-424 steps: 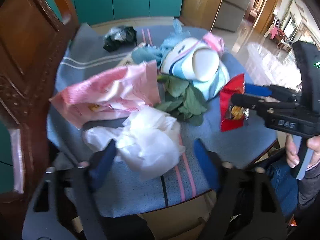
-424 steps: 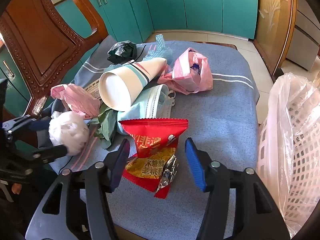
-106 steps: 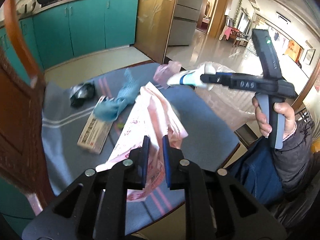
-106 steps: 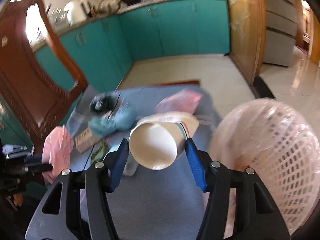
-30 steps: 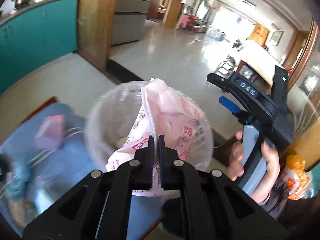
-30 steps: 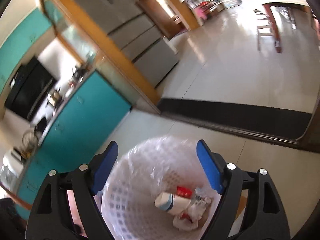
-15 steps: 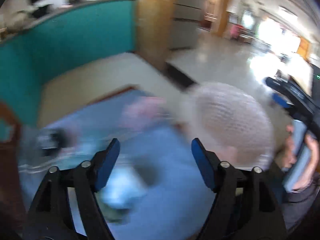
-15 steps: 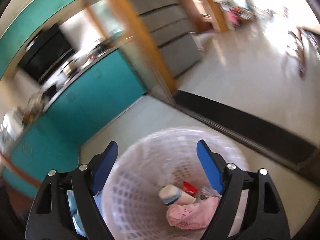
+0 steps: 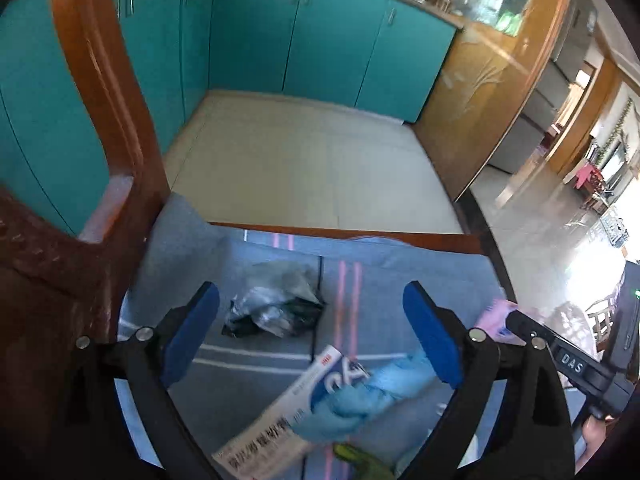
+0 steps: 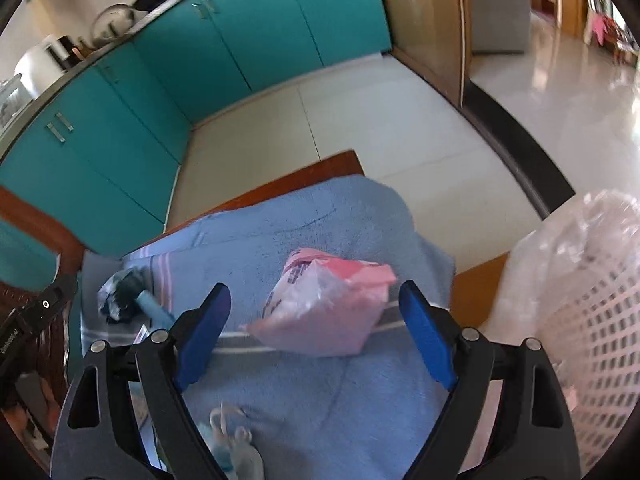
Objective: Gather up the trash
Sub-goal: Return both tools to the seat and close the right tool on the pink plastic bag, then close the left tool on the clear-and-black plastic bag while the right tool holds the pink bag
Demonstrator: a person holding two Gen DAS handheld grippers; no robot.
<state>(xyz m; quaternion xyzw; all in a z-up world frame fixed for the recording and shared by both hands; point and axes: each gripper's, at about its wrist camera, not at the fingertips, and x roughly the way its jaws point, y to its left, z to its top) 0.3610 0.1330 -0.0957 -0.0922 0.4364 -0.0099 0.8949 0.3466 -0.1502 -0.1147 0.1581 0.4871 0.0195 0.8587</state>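
Left wrist view: close above the blue cloth, looking forward and down past its own fingers toward the teal cabinets. Right wrist view: similarly close and raised, facing the same cabinets, laundry-style basket at its right edge. Shared: cloth, dark crumpled bag, floor, cabinets.

teal cabinets along the wall, carved wooden chair back, blue striped cloth, pale tiled floor.
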